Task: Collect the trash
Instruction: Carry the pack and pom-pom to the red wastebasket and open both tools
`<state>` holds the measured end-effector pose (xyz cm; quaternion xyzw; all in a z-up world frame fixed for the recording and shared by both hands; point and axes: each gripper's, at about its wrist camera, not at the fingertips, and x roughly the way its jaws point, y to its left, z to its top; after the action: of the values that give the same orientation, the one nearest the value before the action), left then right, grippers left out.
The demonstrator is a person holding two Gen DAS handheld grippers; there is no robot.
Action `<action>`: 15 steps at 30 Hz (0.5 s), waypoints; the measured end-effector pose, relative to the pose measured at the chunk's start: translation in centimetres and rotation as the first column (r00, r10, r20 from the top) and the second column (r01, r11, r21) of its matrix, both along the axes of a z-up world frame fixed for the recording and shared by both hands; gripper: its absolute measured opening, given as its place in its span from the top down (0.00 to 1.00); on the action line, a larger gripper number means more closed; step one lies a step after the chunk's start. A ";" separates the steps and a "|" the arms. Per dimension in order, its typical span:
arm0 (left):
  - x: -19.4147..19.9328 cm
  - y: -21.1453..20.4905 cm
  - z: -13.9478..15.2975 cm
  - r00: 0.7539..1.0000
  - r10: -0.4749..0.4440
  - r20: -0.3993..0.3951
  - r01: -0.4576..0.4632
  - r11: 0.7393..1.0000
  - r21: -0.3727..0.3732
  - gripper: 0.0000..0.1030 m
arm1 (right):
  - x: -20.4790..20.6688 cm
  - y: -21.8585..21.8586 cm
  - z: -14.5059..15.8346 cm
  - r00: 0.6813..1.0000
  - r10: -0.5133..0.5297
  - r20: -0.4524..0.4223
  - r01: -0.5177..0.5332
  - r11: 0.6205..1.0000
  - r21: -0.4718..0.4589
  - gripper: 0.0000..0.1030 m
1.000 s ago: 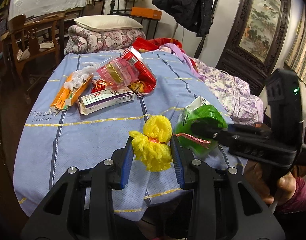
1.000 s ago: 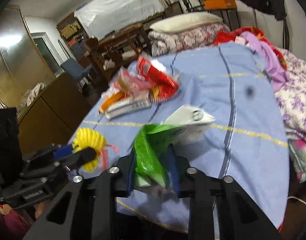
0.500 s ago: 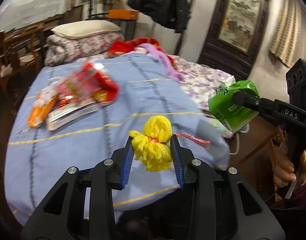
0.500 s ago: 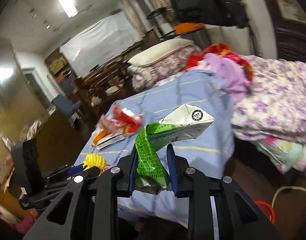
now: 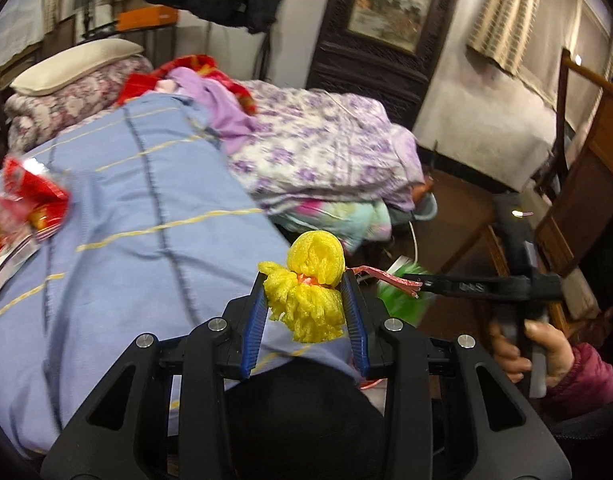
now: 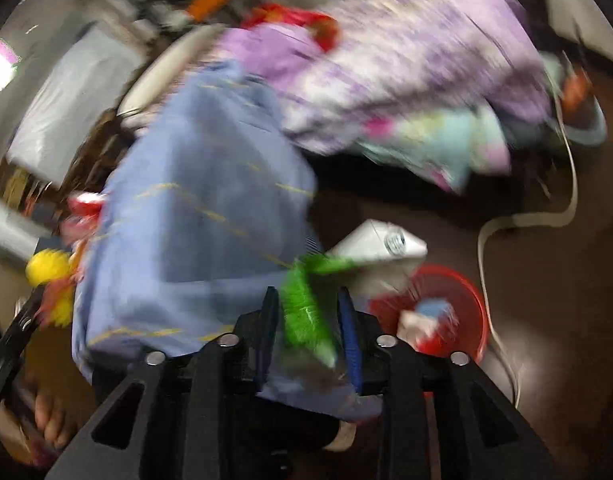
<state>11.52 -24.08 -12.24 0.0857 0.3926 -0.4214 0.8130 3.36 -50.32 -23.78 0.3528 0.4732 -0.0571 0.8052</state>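
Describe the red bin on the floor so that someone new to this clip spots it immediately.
Start at the bed under the blue striped sheet, then drop past its near corner to the dark floor on the right. The red bin sits there beside a pale cable, round and bright red, with scraps already inside.

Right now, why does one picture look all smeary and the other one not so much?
Right wrist view: heavily motion-blurred, so the green packet, the red bin and the bedding streak. Left wrist view: sharper in the middle, so the yellow net between the left gripper fingers looks crisp; only the red wrappers at the left edge smear. Both bend at the edges, fisheye style.
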 end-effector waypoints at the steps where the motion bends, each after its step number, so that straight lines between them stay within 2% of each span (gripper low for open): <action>1: -0.2 -0.5 -0.1 1.000 -0.011 0.001 0.011 1.000 0.008 0.64 | -0.6 -1.0 -0.9 0.999 -0.043 -0.002 0.043 0.998 0.052 0.42; 2: -0.4 -1.1 -0.2 1.000 -0.024 0.002 0.024 1.000 0.016 0.64 | -1.2 -1.7 -1.2 0.997 -0.075 0.005 0.074 0.994 0.078 0.36; 3: -0.7 -2.0 -0.4 0.999 -0.044 -0.002 0.044 0.999 0.026 0.64 | -1.7 -2.4 -1.2 0.995 -0.099 0.016 0.098 0.992 0.085 0.36; 6: -1.0 -3.7 -1.1 0.996 -0.082 -0.018 0.083 0.996 0.040 0.64 | -2.9 -3.9 0.5 0.986 -0.153 0.066 0.151 0.988 0.029 0.36; 9: -1.5 -5.9 -2.0 0.991 -0.128 -0.039 0.130 0.990 0.062 0.64 | -3.9 -5.0 2.3 0.969 -0.206 0.135 0.204 0.979 0.025 0.31; 15: -2.8 -10.5 -3.6 0.974 -0.220 -0.059 0.226 0.968 0.109 0.63 | -4.6 -7.2 4.1 0.945 -0.247 0.215 0.244 0.969 0.042 0.28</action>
<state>8.69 -34.56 -15.89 0.1664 0.4228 -0.4887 0.7448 -1.25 -57.51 -19.65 0.4190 0.3347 -0.1141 0.8363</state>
